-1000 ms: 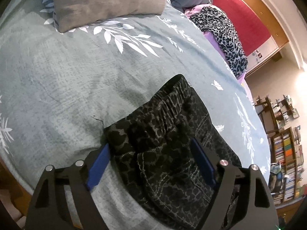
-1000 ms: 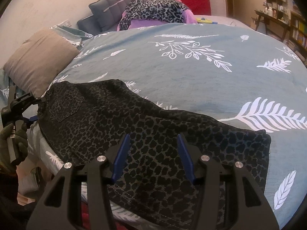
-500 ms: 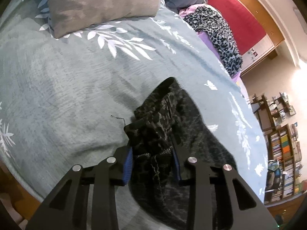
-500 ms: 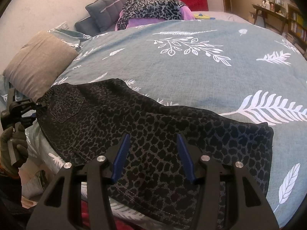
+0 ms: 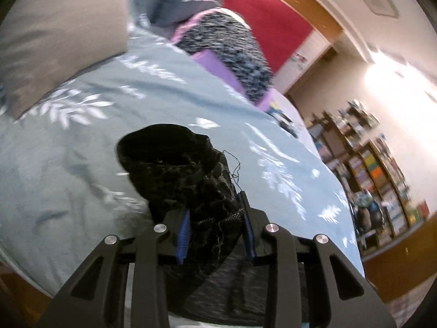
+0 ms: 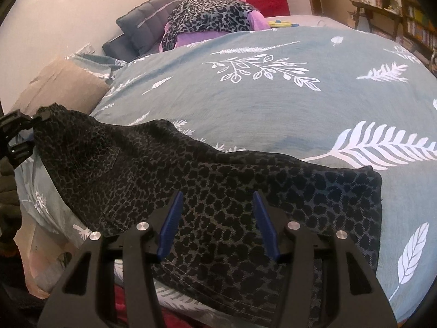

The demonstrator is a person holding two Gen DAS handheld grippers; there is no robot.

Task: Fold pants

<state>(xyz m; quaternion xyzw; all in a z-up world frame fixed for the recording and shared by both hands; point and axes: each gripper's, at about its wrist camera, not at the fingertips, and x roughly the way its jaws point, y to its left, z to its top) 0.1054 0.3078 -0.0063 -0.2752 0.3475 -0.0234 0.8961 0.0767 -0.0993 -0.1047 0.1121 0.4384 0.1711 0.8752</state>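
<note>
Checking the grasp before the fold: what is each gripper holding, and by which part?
The left gripper pinches the pants at the bunched waistband end; the right gripper is open, holding nothing.

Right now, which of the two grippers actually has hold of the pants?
The left gripper: its blue pads clamp the bunched waistband of the pants. The right gripper hangs open above the flat leg fabric.
</note>
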